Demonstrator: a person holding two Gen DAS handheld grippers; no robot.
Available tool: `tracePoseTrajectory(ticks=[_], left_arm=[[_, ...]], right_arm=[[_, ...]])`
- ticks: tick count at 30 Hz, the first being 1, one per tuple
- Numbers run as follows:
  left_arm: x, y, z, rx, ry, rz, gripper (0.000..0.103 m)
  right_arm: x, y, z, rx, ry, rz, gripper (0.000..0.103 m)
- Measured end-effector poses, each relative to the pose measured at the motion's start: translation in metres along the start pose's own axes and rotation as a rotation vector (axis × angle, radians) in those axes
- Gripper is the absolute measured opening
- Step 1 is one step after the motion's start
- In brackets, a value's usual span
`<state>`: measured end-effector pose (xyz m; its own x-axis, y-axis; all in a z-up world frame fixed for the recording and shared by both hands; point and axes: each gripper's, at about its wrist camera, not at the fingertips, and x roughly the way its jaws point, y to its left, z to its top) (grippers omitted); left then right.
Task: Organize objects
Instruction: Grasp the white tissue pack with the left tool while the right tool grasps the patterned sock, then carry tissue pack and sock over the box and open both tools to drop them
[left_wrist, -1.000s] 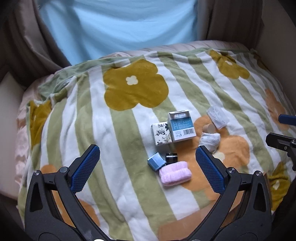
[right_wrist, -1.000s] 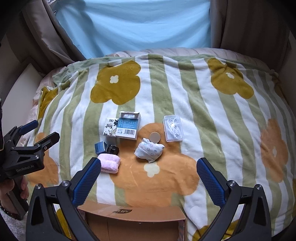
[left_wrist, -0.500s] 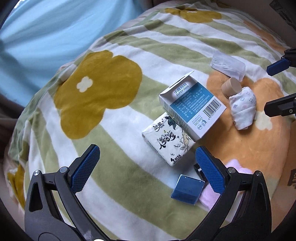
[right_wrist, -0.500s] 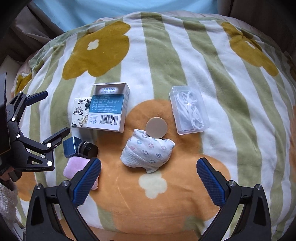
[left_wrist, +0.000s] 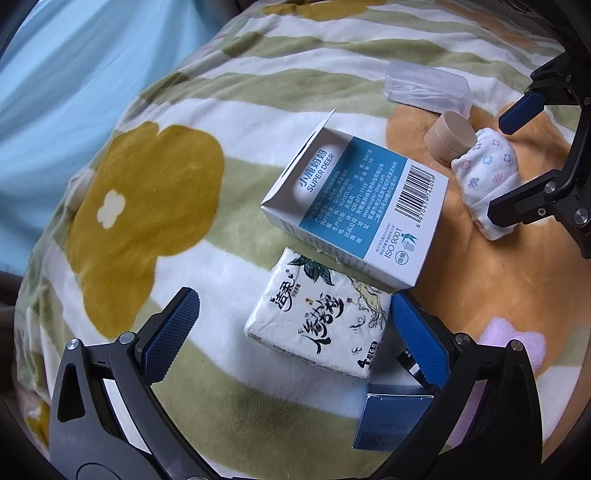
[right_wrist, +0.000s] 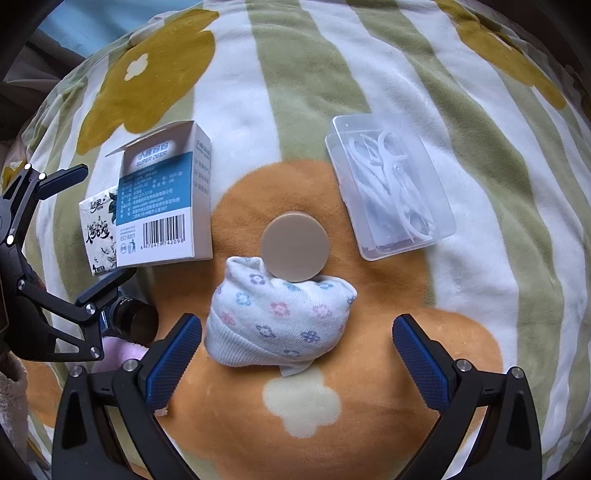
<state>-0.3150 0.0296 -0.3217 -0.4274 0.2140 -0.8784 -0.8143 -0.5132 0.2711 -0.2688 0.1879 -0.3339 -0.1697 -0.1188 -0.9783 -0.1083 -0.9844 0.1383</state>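
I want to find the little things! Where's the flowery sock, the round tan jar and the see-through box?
flowery sock (right_wrist: 277, 325), right wrist view, middle of its patterned side.
round tan jar (right_wrist: 294, 244), right wrist view, centre of its lid.
see-through box (right_wrist: 391, 184), right wrist view, middle of its clear lid.

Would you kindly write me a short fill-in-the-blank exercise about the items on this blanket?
1. The left gripper hovers with open fingers around the ____ pack.
2. The round beige jar touches the floral ____.
3. The clear plastic case holds white ____.
4. The barcode is printed on the blue-and-white ____.

Missing words: tissue; sock; floss picks; box
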Motion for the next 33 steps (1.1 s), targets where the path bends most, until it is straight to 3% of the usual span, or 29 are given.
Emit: tracePoseTrajectory(ticks=[3, 8, 9, 21, 27, 30, 32, 33], left_arm=[[0.003, -0.002, 0.000, 0.011, 0.010, -0.011, 0.086], [0.006, -0.007, 0.001, 0.021, 0.022, -0.045, 0.070], [0.006, -0.008, 0.001, 0.023, 0.023, -0.048, 0.066], [-0.015, 0.003, -0.005, -0.073, 0.019, -0.023, 0.065], [-0.054, 0.014, 0.001, -0.153, -0.013, 0.004, 0.065], [-0.080, 0.015, 0.005, -0.190, -0.025, 0.022, 0.065], [-0.099, 0.013, 0.007, -0.220, -0.031, 0.046, 0.065], [-0.109, 0.014, 0.008, -0.245, -0.037, 0.047, 0.065]], right_arm=[[0.003, -0.002, 0.000, 0.010, 0.010, 0.006, 0.095], [0.004, -0.003, -0.001, 0.026, 0.027, 0.064, 0.069], [0.004, -0.003, -0.001, 0.026, 0.028, 0.070, 0.068], [-0.015, -0.009, -0.004, 0.035, 0.002, 0.105, 0.063], [-0.043, -0.016, -0.014, 0.016, -0.032, 0.114, 0.063], [-0.068, -0.021, -0.043, 0.003, -0.058, 0.111, 0.063], [-0.090, -0.033, -0.044, -0.009, -0.078, 0.108, 0.063], [-0.091, -0.015, -0.031, -0.013, -0.087, 0.106, 0.063]])
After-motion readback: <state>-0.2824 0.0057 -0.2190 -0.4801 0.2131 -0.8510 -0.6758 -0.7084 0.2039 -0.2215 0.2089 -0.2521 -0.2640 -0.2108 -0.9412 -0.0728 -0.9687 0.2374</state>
